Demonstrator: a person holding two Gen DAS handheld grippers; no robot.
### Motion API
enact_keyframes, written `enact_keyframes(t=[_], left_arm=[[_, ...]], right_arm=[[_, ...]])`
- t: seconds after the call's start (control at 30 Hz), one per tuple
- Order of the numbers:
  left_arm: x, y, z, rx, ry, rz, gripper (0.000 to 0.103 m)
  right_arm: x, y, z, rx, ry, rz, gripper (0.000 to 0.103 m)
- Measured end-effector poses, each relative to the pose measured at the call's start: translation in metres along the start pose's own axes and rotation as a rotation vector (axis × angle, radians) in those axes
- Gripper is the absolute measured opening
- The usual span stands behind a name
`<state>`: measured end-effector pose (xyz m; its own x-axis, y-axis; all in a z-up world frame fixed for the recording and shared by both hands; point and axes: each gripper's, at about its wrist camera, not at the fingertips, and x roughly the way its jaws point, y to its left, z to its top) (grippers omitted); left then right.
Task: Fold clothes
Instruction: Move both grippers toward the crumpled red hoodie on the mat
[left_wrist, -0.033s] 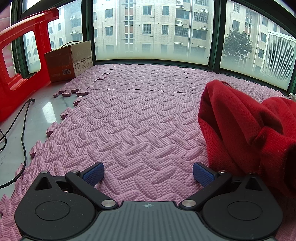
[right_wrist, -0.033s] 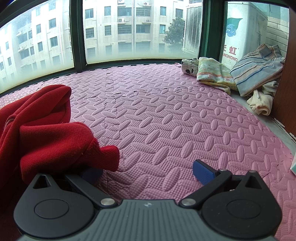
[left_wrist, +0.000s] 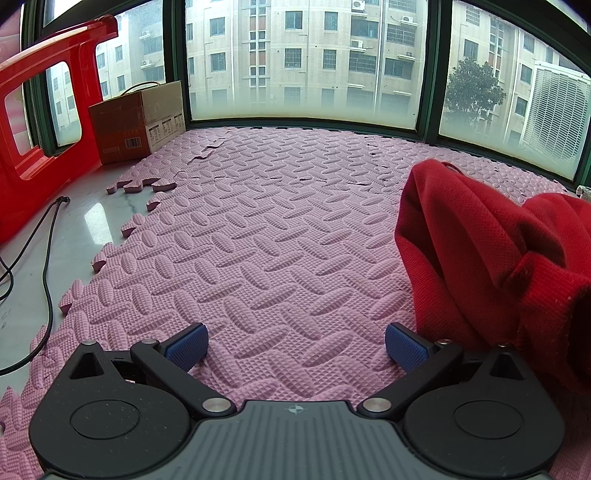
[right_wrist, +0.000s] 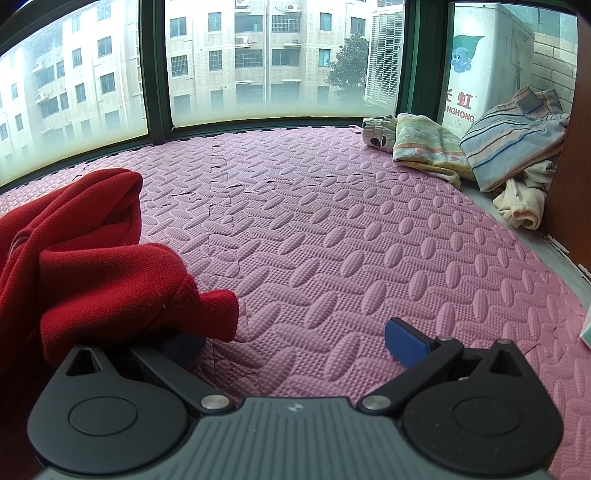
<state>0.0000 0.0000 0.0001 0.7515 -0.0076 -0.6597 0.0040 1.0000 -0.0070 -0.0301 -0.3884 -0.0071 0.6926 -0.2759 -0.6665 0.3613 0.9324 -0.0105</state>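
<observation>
Pink foam mat (left_wrist: 288, 236) beside red garment (left_wrist: 480, 251)

garment (left_wrist: 491, 258) on mat (left_wrist: 277, 240), box (left_wrist: 140, 118) far left

Readable markings. Far right, outside the window: a white outdoor unit (right_wrist: 480, 70) bearing a blue cartoon figure on a green leaf, a red Chinese character "虹" beside one partly hidden, and below them the red Latin letters "ANGHONG", their start cut off by the window frame. Far left: a cardboard box (left_wrist: 138, 122) with a barcode and printed label panels, too small to read.
</observation>
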Motion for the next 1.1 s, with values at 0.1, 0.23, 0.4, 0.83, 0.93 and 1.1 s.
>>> enact_keyframes(t=[0.1,0.23,0.4,0.83,0.93,1.1], left_arm=[[0.0,0.0,0.0,0.0,0.0,0.0,0.103],[0.0,0.0,0.0,0.001,0.001,0.0,0.103],[0.001,0.001,0.0,0.002,0.003,0.003,0.103],[-0.016,-0.009,-0.008,-0.002,0.033,0.015,0.103],[-0.024,-0.014,-0.012,0.011,0.041,0.013,0.103],[-0.041,-0.024,-0.015,0.028,0.031,-0.005,0.103]], right_arm=[[0.0,-0.001,0.0,0.006,-0.001,0.005,0.103],[-0.001,0.0,0.0,0.003,-0.001,0.007,0.103],[-0.004,0.001,-0.003,-0.007,0.003,0.008,0.103],[-0.024,0.0,-0.016,-0.034,0.04,0.036,0.103],[-0.03,0.001,-0.02,-0.042,0.046,0.048,0.103],[-0.038,0.003,-0.025,-0.05,0.054,0.065,0.103]])
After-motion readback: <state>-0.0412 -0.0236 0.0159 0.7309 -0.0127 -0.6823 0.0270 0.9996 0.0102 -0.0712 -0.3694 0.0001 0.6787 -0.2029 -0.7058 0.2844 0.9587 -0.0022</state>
